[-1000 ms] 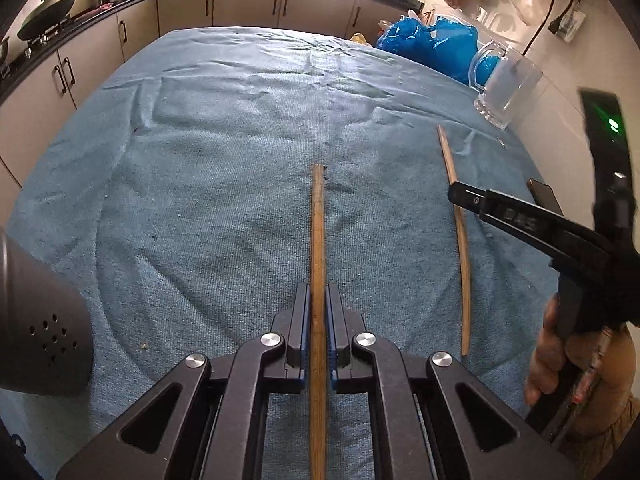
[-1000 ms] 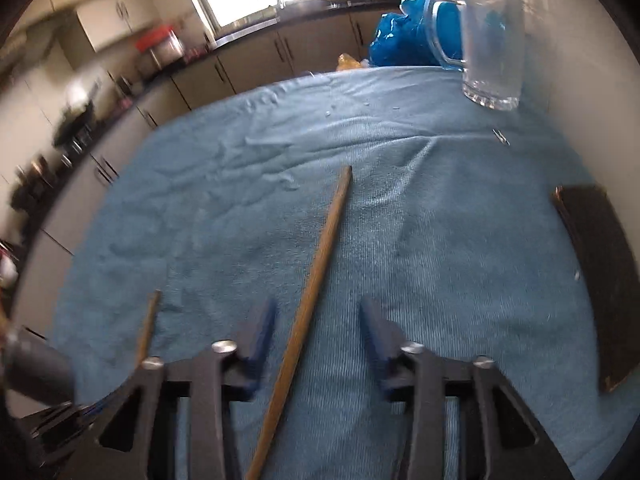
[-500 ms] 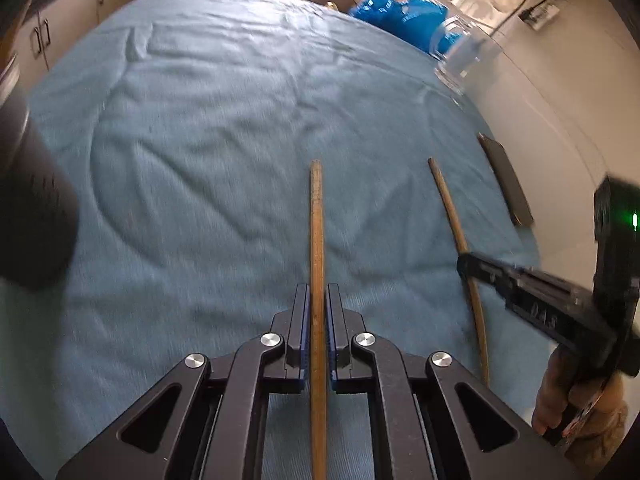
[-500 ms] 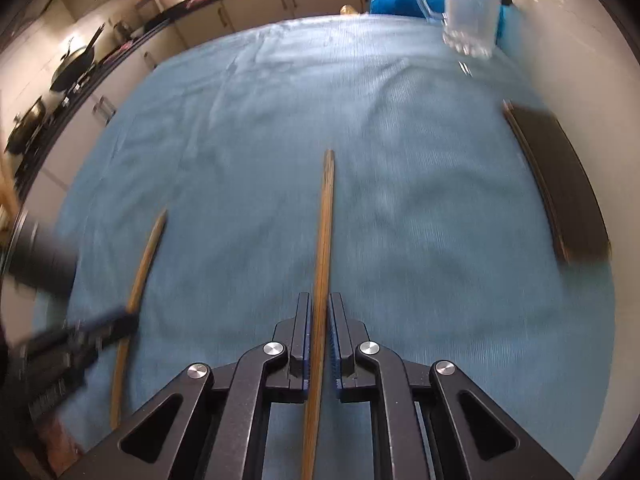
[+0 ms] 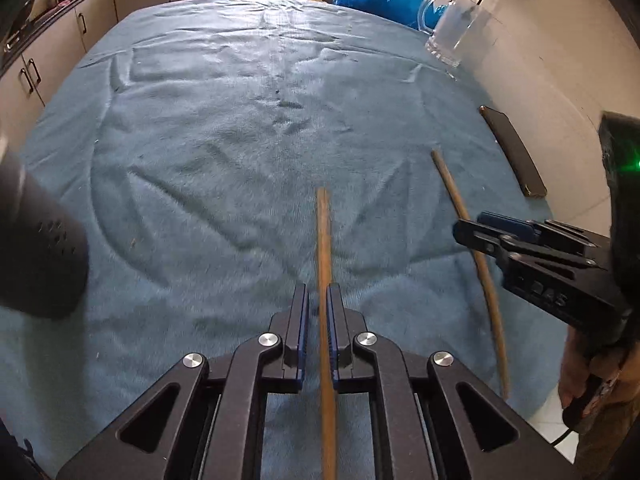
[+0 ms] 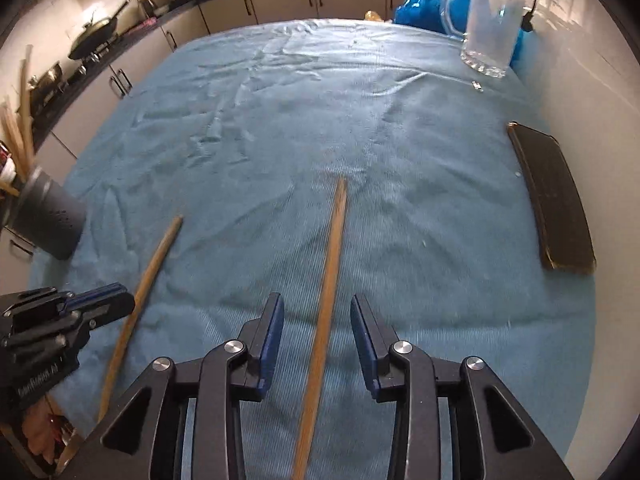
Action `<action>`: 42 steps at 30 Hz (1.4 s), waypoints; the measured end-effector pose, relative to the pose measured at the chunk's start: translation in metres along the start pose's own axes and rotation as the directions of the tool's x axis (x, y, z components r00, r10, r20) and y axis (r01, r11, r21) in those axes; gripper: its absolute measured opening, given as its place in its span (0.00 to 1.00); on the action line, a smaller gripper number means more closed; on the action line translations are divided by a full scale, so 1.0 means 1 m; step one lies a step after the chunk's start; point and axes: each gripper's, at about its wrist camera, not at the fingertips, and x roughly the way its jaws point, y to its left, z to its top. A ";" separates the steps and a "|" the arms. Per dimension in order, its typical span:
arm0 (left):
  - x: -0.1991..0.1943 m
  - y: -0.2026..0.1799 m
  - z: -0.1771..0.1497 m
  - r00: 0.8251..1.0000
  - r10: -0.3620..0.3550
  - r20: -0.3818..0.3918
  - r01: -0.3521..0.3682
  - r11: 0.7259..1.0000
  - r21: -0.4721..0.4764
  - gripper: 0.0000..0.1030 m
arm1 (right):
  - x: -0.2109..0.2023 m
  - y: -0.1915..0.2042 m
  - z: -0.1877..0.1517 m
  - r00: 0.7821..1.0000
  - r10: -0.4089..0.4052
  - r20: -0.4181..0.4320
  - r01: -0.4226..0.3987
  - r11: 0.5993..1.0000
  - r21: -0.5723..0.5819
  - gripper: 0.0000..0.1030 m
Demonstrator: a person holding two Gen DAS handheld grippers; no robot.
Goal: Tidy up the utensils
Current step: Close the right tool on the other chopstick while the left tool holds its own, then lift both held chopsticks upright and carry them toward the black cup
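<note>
Two long thin wooden sticks lie on the blue cloth. The left gripper pinches one stick. The right gripper stands wide apart around the other stick.

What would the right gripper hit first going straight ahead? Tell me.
Judging from its wrist view, nothing solid: the right gripper straddles a wooden stick, with bare blue cloth beyond. Depth is uncertain.

I see a table under a wrinkled blue cloth. Two wooden sticks lie on it side by side — one nearer my left, the other toward the right edge. A dark flat case rests along the right side, a glass mug stands at the far right corner, and a dark perforated holder stands at the left edge.
</note>
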 end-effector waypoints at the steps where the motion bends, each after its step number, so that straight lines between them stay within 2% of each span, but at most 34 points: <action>1: 0.002 0.000 0.003 1.000 0.007 -0.013 -0.007 1.000 0.006 0.08 | 0.003 -0.003 0.006 1.000 -0.004 -0.011 0.004 1.000 0.005 0.32; 3: 0.007 -0.004 0.011 0.999 0.037 -0.037 -0.036 0.999 0.021 0.08 | 0.008 -0.003 0.016 1.000 -0.022 -0.017 0.022 1.000 0.006 0.28; 9: 0.017 -0.015 0.023 0.994 0.088 -0.060 -0.083 0.993 0.084 0.08 | 0.019 -0.006 0.040 0.997 -0.030 -0.067 0.032 0.999 0.038 0.25; 14: 0.020 -0.013 0.030 0.995 0.060 -0.076 -0.055 0.996 0.070 0.08 | 0.022 -0.012 0.050 0.995 -0.025 -0.100 0.033 0.996 0.080 0.25; 15: 0.021 -0.012 0.031 0.995 0.052 -0.080 -0.046 0.996 0.070 0.08 | 0.022 -0.012 0.051 0.994 -0.027 -0.103 0.035 0.996 0.083 0.24; 16: 0.021 -0.013 0.031 0.995 0.048 -0.082 -0.042 0.996 0.073 0.08 | 0.022 -0.012 0.051 0.994 -0.036 -0.102 0.045 0.996 0.083 0.18; 18: 0.019 -0.010 0.029 0.997 0.039 -0.068 -0.034 0.997 0.069 0.06 | 0.022 -0.010 0.051 0.995 -0.046 -0.091 0.053 0.996 0.076 0.08; 22: 0.005 -0.005 0.021 1.000 0.005 -0.004 -0.005 0.999 0.035 0.06 | 0.015 -0.014 0.043 0.999 -0.022 -0.034 0.026 0.995 0.099 0.07; 26: -0.029 -0.006 0.009 0.994 -0.020 0.109 0.016 0.999 0.041 0.06 | -0.011 -0.017 0.032 0.997 0.033 0.068 -0.041 0.992 0.122 0.07; 31: -0.070 -0.012 -0.006 0.967 -0.014 0.255 -0.004 0.998 0.067 0.06 | -0.054 -0.010 0.017 0.976 0.056 0.208 -0.079 0.992 0.103 0.07; 35: -0.098 -0.010 -0.020 0.934 -0.001 0.357 -0.026 0.997 0.071 0.06 | -0.088 -0.003 -0.001 0.950 0.081 0.301 -0.109 0.991 0.079 0.07; 39: -0.122 -0.010 -0.033 0.900 0.005 0.436 -0.040 0.997 0.072 0.06 | -0.114 0.011 -0.018 0.922 0.100 0.373 -0.125 0.991 0.042 0.07; 42: -0.136 -0.010 -0.042 0.883 -0.001 0.469 -0.035 0.997 0.069 0.06 | -0.126 0.020 -0.026 0.905 0.120 0.408 -0.139 0.990 0.018 0.07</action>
